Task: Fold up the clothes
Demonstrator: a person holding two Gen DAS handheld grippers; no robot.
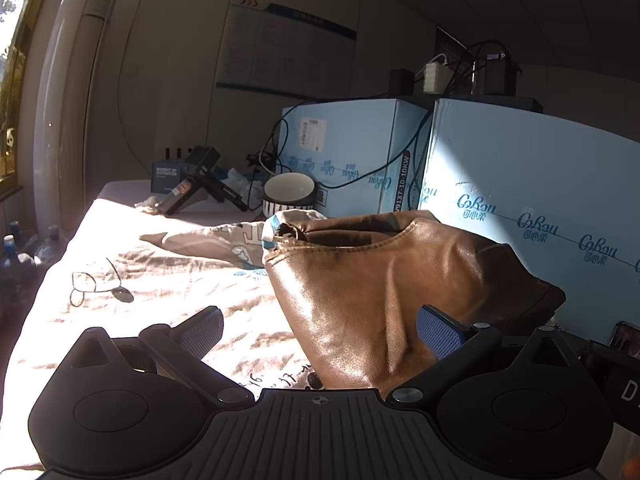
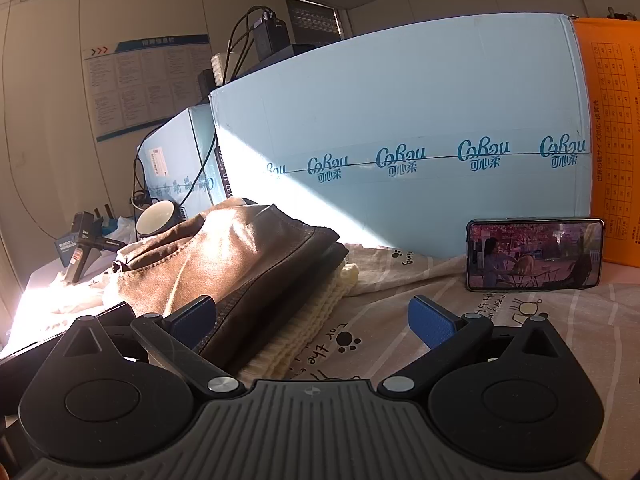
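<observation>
Printed sheet (image 2: 400, 320) | left tool (image 1: 320, 330) wide, empty | right tool (image 2: 312, 320) wide, beside brown jacket (image 2: 224, 256)

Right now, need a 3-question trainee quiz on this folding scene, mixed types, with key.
1. True or false: both claws, left claw and right claw, are open.
2. What lies under the brown leather garment? A) cream knit B) a towel C) a red jacket
3. Fill in: the phone leans against the light blue ____.

Key: 1 true; 2 A; 3 box.
</observation>
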